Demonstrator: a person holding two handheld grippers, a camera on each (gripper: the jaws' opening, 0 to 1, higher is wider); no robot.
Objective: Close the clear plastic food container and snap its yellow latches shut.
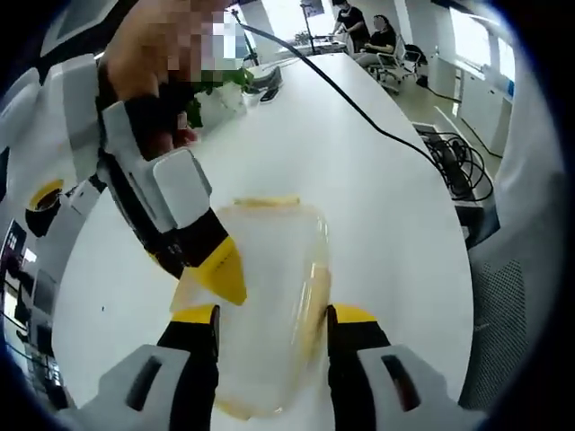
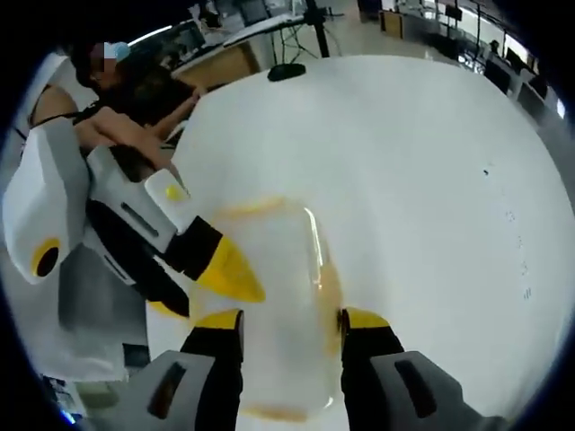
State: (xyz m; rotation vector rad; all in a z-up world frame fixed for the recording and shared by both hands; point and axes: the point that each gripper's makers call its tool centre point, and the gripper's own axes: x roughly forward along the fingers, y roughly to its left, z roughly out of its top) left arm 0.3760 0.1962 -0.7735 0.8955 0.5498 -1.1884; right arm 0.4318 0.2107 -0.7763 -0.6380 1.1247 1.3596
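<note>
Tongs of both hands, left and right, stand spread astride the container on the desk; its long axis runs along each pair's jaws.

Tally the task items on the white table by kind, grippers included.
Clear plastic food container with yellow latches: 1
Yellow-tipped two-jaw grippers: 2, left gripper and right gripper
White table: 1
Total: 4
</note>
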